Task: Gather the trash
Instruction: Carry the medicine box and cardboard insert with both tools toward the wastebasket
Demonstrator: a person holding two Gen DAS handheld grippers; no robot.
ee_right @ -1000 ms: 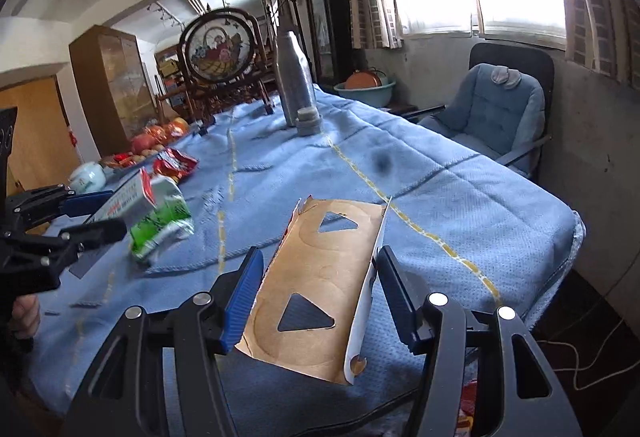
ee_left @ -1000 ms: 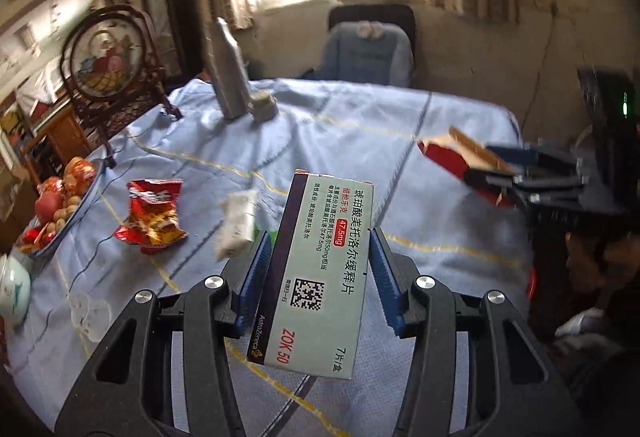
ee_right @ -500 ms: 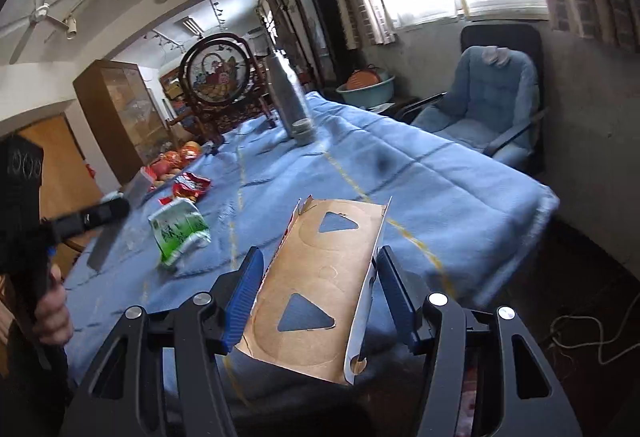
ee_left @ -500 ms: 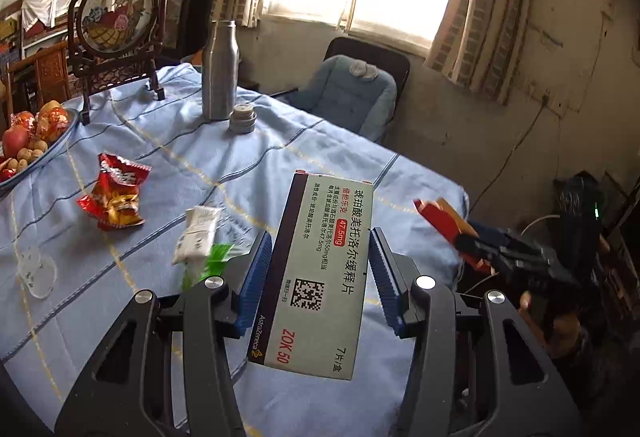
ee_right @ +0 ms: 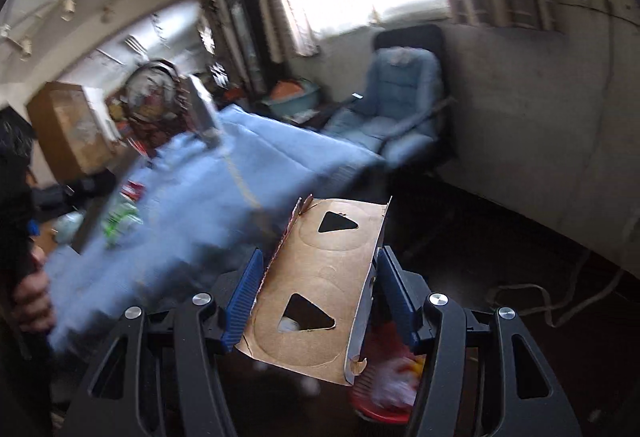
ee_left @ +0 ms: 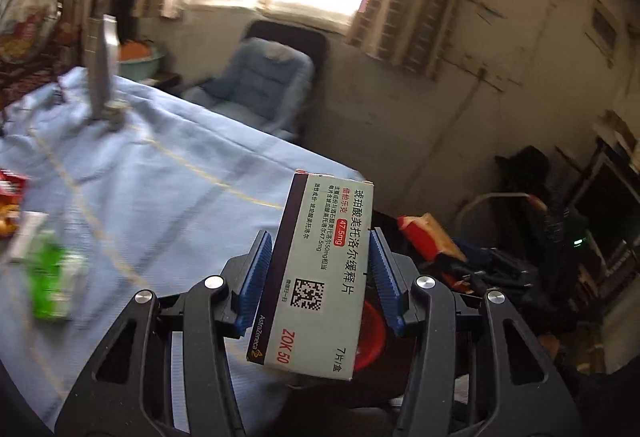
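Blue ribbed fingers (ee_left: 253, 279) of the left gripper (ee_left: 318, 277) stand partly apart and clamp a pale medicine box (ee_left: 320, 277) by its long sides, so the box sticks up and forward between them. Just past and below those fingers sits a red bin (ee_left: 372, 329), mostly hidden by the box. Beyond them to the right, the other gripper shows with its cardboard.

On the right gripper (ee_right: 320, 291), the blue fingers (ee_right: 244, 295) are a little wider apart and pinch a torn brown cardboard piece (ee_right: 320, 285) with two triangular cut-outs. Directly beneath these fingers the same red bin (ee_right: 384, 397) appears, with light-coloured scraps already inside it, though blur hides what they are.

Off to the left of both pairs of fingers lies the table under a blue cloth (ee_left: 160, 189). A green and white wrapper (ee_left: 52, 277) and a red snack packet (ee_left: 10, 205) lie on it, well apart from the fingers. A metal bottle (ee_left: 102, 69) stands at the far end.

Judging from this, the job is partway through. Two pieces are gripped and carried close to the bin but not yet dropped. At least two wrappers wait on the table.
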